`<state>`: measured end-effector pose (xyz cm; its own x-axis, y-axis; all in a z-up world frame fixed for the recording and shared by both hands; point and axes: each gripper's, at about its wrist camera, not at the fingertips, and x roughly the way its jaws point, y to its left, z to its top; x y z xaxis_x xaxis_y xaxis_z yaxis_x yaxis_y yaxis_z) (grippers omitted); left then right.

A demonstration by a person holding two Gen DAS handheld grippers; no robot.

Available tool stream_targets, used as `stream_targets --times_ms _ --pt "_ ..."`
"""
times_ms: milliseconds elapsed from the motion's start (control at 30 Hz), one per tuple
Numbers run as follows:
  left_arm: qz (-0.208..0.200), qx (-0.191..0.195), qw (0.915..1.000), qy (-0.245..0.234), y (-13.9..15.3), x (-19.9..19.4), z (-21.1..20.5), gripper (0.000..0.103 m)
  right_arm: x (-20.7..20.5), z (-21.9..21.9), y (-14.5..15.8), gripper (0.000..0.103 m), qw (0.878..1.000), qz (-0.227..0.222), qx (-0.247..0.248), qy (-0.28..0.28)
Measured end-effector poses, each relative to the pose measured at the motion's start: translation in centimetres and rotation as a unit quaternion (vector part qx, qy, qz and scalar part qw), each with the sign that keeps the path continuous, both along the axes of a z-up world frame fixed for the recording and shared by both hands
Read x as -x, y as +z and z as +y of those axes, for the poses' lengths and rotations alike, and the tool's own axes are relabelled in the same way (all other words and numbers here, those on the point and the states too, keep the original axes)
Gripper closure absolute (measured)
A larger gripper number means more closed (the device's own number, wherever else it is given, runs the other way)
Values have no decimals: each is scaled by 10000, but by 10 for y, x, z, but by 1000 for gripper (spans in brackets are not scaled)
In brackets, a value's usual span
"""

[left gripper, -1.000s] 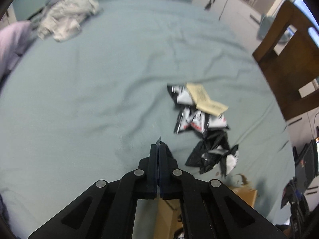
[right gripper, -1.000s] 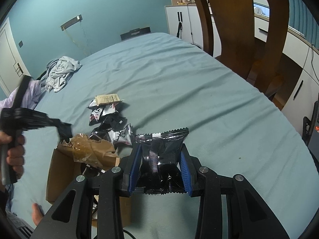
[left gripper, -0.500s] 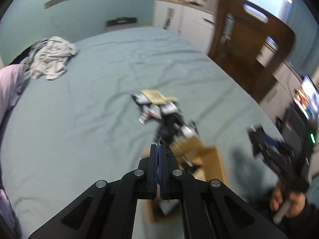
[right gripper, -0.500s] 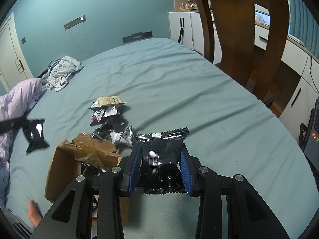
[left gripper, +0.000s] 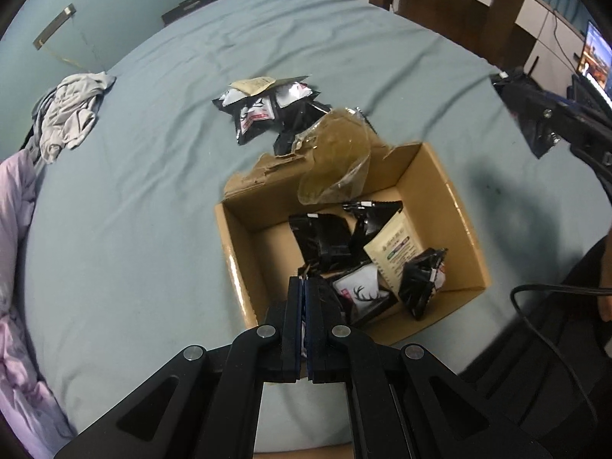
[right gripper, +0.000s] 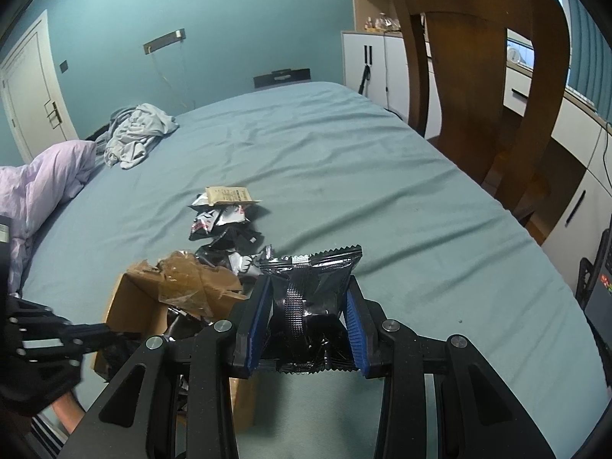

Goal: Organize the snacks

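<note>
The left gripper (left gripper: 305,287), fingers pressed together, is swinging over the open brown cardboard box (left gripper: 464,225) at frame centre, while the right gripper (right gripper: 308,308) is staying clamped on a glossy black snack packet (right gripper: 311,287), apparently next for boxing.

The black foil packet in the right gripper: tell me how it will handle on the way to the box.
The black foil packet looks puffy and creased, so it is probably light and will crumple rather than stay stiff. Its glossy film may be slippery, though the right gripper pinches it across the middle. Released over the cardboard box, it would likely land flat, not roll.
</note>
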<state>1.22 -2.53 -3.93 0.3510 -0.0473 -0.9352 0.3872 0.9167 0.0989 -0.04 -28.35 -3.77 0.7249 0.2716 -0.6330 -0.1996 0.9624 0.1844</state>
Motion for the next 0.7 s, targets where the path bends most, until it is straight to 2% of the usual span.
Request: stream_targets --times_ms 100,133,167,200,267,300,367,467,533,700 --pt "35 112 9999 40 1 -1 3 98 2 2 -1 68 10000 -27 47 51" --pt "75 156 9998 48 1 -1 4 89 3 2 -2 68 10000 -28 61 68" --pt "98 170 9998 47 0 -1 4 76 3 3 -1 68 9999 -29 67 74" --pt "62 165 9998 51 2 0 4 69 3 3 -1 68 9999 -35 74 86" --pt "-112 173 9998 58 8 1 5 45 5 3 0 68 9999 -65 73 101" --pt "-227 222 9995 83 13 1 6 41 6 4 1 68 9999 -80 68 107" --pt "-452 379 9981 195 25 0 12 23 10 4 4 68 9998 -140 52 140" --pt "-737 470 9955 373 37 0 20 18 20 6 7 68 9993 -279 45 260" --pt "-759 455 9952 408 38 0 24 18 27 9 10 68 9984 -316 -62 464" --pt "-790 417 9946 532 36 -5 28 18 32 25 3 68 9914 45 -319 1270"
